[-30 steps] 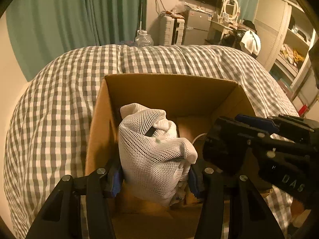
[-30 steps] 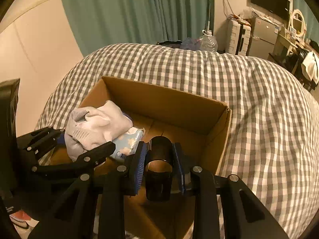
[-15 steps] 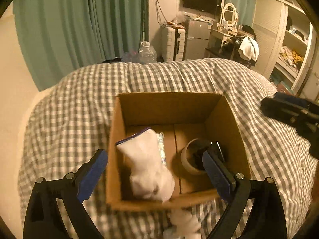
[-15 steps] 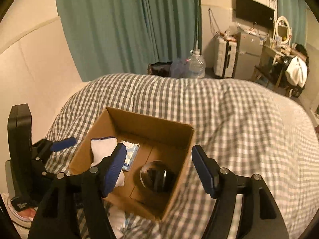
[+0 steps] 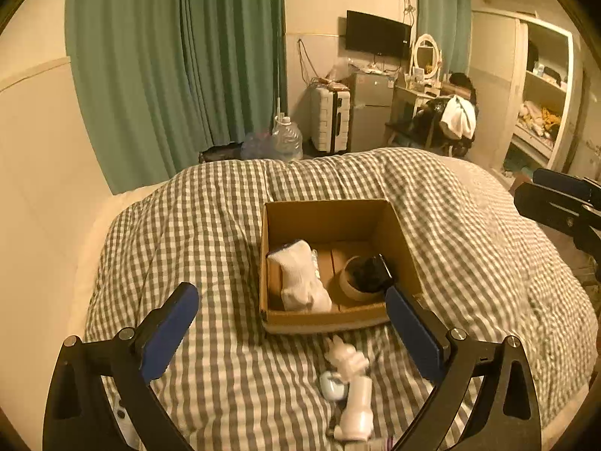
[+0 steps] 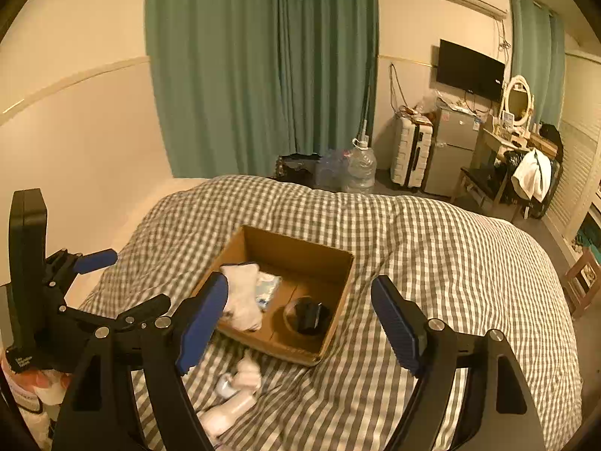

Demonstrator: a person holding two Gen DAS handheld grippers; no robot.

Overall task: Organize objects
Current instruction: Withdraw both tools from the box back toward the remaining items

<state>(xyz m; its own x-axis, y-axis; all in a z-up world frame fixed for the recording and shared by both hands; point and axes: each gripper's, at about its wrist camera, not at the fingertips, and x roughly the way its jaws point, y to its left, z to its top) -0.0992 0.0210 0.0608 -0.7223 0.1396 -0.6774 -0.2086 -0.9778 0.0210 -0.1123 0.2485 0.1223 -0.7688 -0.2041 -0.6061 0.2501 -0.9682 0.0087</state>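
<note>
Item 1, cardboard box point(image 5: 326, 317): sits open on the checked duvet point(image 5: 210, 225), near the middle of the bed. I count it as the collecting point.

Contents, done so far: a white mesh bundle point(image 5: 298, 280) lying along the box's left side, a pale printed packet point(image 6: 267, 287) tucked beside it, and a dark cup-shaped item point(image 5: 364, 274) on its side at the right. I judge these three as sorted.

Item 2, outstanding: pale white objects point(image 5: 351, 387) lie loose on the duvet just in front of the box, too blurred for me to name. I judge them next for pickup.

Tools: my left gripper point(image 5: 291, 329) has its jaws opening, spread wide with nothing between the blue pads. My right gripper point(image 6: 300, 323) is likewise opening and empty. Both hang above the bed, clear of the box.
</note>
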